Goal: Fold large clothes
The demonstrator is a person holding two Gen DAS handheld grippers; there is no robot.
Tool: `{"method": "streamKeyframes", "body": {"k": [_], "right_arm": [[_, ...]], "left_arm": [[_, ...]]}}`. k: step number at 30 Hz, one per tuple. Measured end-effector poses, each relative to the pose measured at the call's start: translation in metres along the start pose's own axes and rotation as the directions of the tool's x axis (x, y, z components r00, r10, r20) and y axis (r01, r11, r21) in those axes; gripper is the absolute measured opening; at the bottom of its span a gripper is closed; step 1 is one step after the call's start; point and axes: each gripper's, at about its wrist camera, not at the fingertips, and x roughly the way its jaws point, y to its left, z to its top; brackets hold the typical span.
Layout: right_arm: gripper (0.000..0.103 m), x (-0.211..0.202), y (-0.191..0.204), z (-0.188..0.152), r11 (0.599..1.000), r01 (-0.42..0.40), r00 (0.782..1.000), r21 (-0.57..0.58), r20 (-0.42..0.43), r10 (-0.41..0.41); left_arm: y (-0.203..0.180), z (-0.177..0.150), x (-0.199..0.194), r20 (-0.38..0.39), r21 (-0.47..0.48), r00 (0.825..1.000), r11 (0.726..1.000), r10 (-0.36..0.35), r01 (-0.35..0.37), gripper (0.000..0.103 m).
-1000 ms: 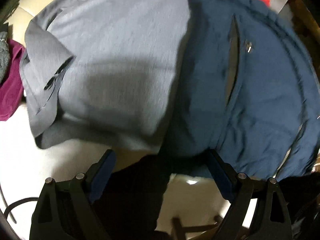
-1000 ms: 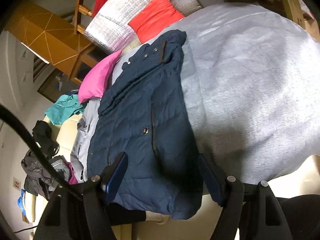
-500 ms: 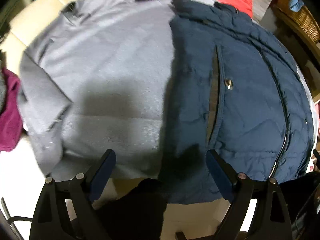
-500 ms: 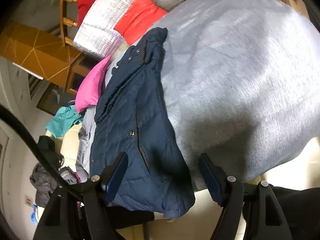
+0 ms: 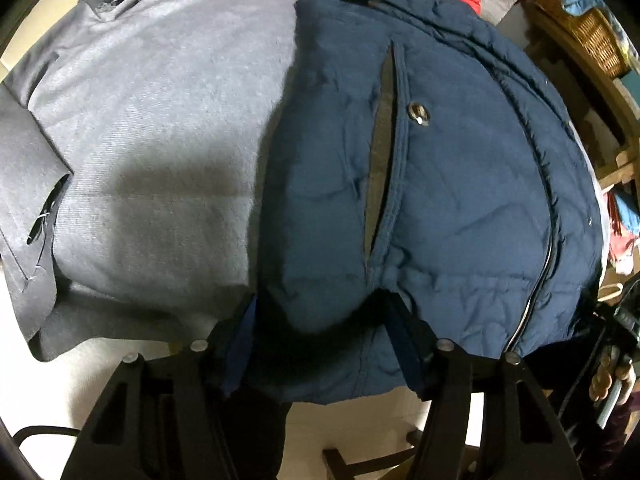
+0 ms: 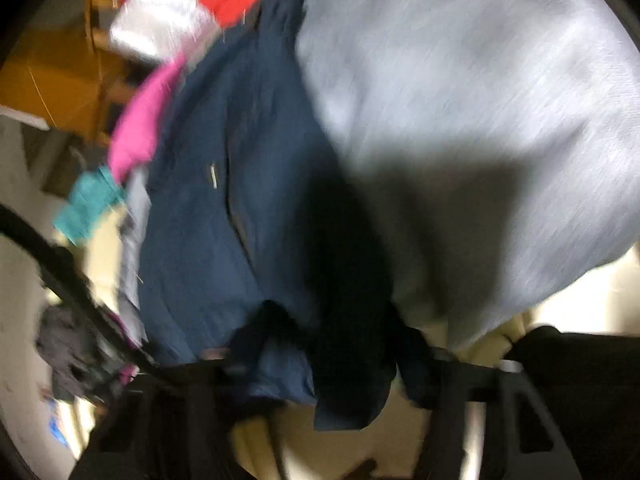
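Navy jacket [image 5: 440, 184] fills centre-right of the left view, lying on a grey sheet [image 5: 160, 120] — puffy, soft, light, bunches easily. Left gripper [image 5: 320, 320] is closing on its lower hem. Right gripper [image 6: 332, 344] is closing over the hem corner at bottom centre — blurred, so cannot tell if clamped; hem corners look best to take.

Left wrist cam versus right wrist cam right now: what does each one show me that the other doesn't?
Only the left wrist view, which is sharp: the jacket's pocket slit, the metal snap beside it, the front zipper and a wicker basket at upper right.

Only the right wrist view, which is blurred: a pink garment, a teal cloth and a yellow-brown box.

Both: the navy jacket lying on grey fabric, with each gripper, left and right, closing over the jacket's near hem.
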Motion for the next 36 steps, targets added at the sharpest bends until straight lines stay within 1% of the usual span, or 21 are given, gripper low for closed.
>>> {"method": "streamKeyframes", "body": {"k": [2, 3, 5, 6, 8, 10, 11, 12, 13, 15, 17, 20, 23, 25, 26, 29, 32, 33, 34, 35, 36], "right_arm": [[0.035, 0.002, 0.017, -0.010, 0.995, 0.055, 0.998, -0.078, 0.013, -0.054], [0.035, 0.001, 0.023, -0.011, 0.991, 0.077, 0.997, -0.110, 0.025, -0.074], [0.037, -0.001, 0.024, -0.009, 0.990, 0.074, 0.997, -0.117, 0.024, -0.072], [0.040, 0.002, 0.020, -0.007, 0.992, 0.070, 0.998, -0.103, 0.010, -0.069], [0.047, 0.005, 0.015, -0.005, 0.996, 0.057, 0.998, -0.074, -0.002, -0.058], [0.047, 0.009, 0.016, -0.004, 0.995, 0.045, 0.999, -0.090, 0.006, -0.045], [0.038, 0.010, 0.017, -0.005, 0.994, 0.052, 0.999, -0.098, 0.004, -0.052], [0.031, 0.008, 0.020, -0.007, 0.994, 0.052, 0.999, -0.101, 0.000, -0.052], [0.024, 0.004, 0.025, -0.009, 0.991, 0.053, 0.999, -0.122, 0.000, -0.053], [0.022, -0.005, 0.038, -0.012, 0.979, 0.075, 0.997, -0.188, 0.023, -0.072], [0.020, -0.019, 0.048, -0.012, 0.972, 0.065, 0.998, -0.224, 0.032, -0.060], [0.020, -0.044, 0.061, -0.010, 0.965, -0.002, 0.998, -0.263, 0.063, 0.020], [0.020, -0.058, 0.063, -0.003, 0.961, -0.100, 0.989, -0.256, 0.077, 0.124], [0.023, -0.047, 0.057, 0.001, 0.968, -0.096, 0.992, -0.233, 0.054, 0.111], [0.026, -0.039, 0.051, 0.003, 0.973, -0.097, 0.993, -0.207, 0.039, 0.108], [0.049, -0.005, 0.030, 0.004, 0.992, -0.056, 0.998, -0.117, -0.017, 0.054], [0.050, 0.013, 0.018, 0.004, 0.996, -0.073, 0.997, -0.059, -0.037, 0.071], [0.050, 0.013, 0.018, 0.005, 0.995, -0.084, 0.996, -0.053, -0.033, 0.082], [0.044, 0.012, 0.019, 0.004, 0.994, -0.087, 0.996, -0.060, -0.029, 0.085], [0.027, 0.009, 0.022, 0.002, 0.993, -0.079, 0.997, -0.084, -0.021, 0.077], [0.023, 0.005, 0.020, 0.000, 0.993, -0.062, 0.998, -0.102, -0.017, 0.060]], "left_arm": [[-0.011, -0.006, -0.002, 0.018, 0.029, 1.000, 1.000, -0.010, 0.009, 0.057], [-0.013, -0.007, -0.003, 0.024, 0.038, 1.000, 0.999, -0.016, 0.015, 0.049], [-0.015, -0.003, -0.002, 0.022, 0.031, 1.000, 0.999, -0.019, 0.018, 0.049], [-0.015, -0.003, 0.000, 0.017, 0.026, 1.000, 1.000, -0.016, 0.016, 0.049], [-0.010, -0.001, 0.004, 0.000, 0.022, 1.000, 1.000, -0.018, 0.018, 0.062], [-0.017, -0.003, 0.008, -0.010, 0.035, 0.999, 0.998, -0.045, 0.045, 0.065], [-0.019, -0.002, 0.009, -0.004, 0.045, 0.999, 0.998, -0.041, 0.041, 0.065], [-0.021, -0.003, 0.008, 0.003, 0.052, 0.999, 0.998, -0.048, 0.048, 0.052], [-0.022, -0.002, 0.005, 0.015, 0.055, 0.998, 0.997, -0.060, 0.059, 0.031], [-0.022, 0.002, -0.002, 0.034, 0.043, 0.994, 0.994, -0.103, 0.101, 0.023], [-0.024, 0.002, -0.012, 0.059, 0.048, 0.990, 0.990, -0.132, 0.129, 0.020], [-0.022, -0.002, -0.034, 0.110, 0.074, 0.977, 0.982, -0.181, 0.173, 0.020], [-0.015, 0.009, -0.029, 0.116, 0.062, 0.970, 0.976, -0.213, 0.207, 0.024], [-0.003, 0.006, -0.016, 0.065, 0.025, 0.975, 0.977, -0.212, 0.211, 0.058], [-0.002, 0.006, -0.008, 0.042, 0.002, 0.977, 0.977, -0.211, 0.211, 0.064], [-0.007, 0.010, 0.005, 0.016, -0.015, 0.983, 0.983, -0.183, 0.183, 0.066], [-0.021, 0.007, 0.006, 0.031, 0.042, 0.986, 0.986, -0.164, 0.163, 0.058], [-0.026, 0.006, 0.005, 0.042, 0.061, 0.987, 0.986, -0.155, 0.152, 0.042], [-0.028, 0.006, 0.004, 0.053, 0.074, 0.989, 0.988, -0.137, 0.133, 0.026], [-0.028, 0.005, 0.003, 0.063, 0.074, 0.990, 0.990, -0.127, 0.122, 0.022], [-0.027, 0.005, 0.001, 0.067, 0.067, 0.988, 0.989, -0.137, 0.133, 0.020]]}}
